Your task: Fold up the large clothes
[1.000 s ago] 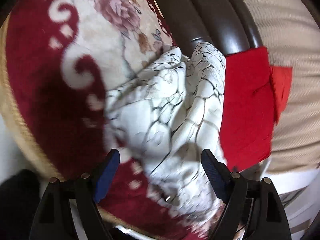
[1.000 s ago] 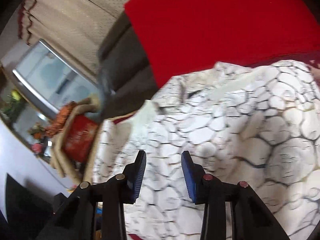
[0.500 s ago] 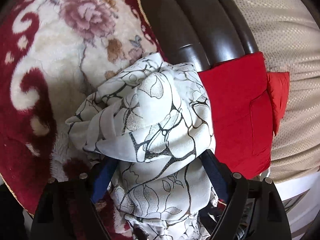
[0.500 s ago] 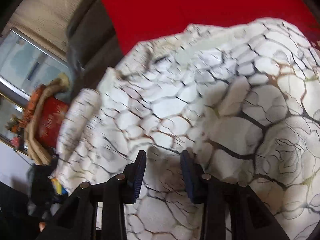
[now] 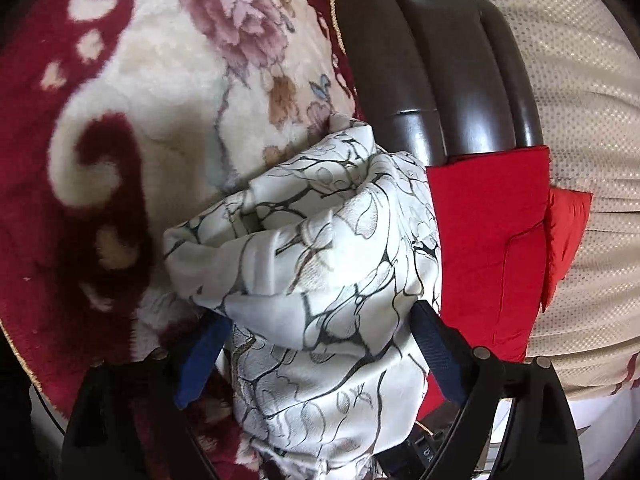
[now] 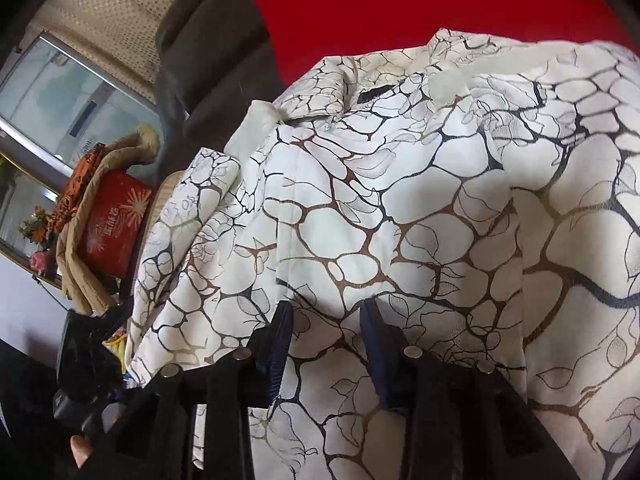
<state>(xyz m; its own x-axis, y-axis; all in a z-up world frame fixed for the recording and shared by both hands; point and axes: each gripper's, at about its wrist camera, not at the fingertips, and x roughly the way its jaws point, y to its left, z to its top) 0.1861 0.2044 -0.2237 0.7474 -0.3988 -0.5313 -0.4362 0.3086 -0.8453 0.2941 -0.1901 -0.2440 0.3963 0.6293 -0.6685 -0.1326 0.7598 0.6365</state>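
Observation:
A white garment with a black vein-and-leaf print [image 5: 320, 260] lies bunched on a plush red and cream floral blanket [image 5: 140, 120]. My left gripper [image 5: 316, 316] has its jaws wide and still opening. The wad of garment sits between the fingers and drapes over the left fingertip, loose rather than clamped. In the right wrist view the same garment [image 6: 400, 200] fills most of the frame. My right gripper [image 6: 326, 310] sits low on it, fingers a narrow gap apart with cloth in the gap. Whether the pads pinch the cloth does not show.
A folded red cloth [image 5: 488, 240] lies just right of the garment and shows as the red cloth [image 6: 400, 8] beyond it. Behind it runs a dark padded rail [image 5: 448, 80] and beige textured fabric [image 5: 580, 120]. A red box [image 6: 112, 224] stands far left by a window.
The garment has come from lying ahead of my left gripper to sitting bunched between its fingers. My right gripper has sunk closer onto the garment, at the same finger gap.

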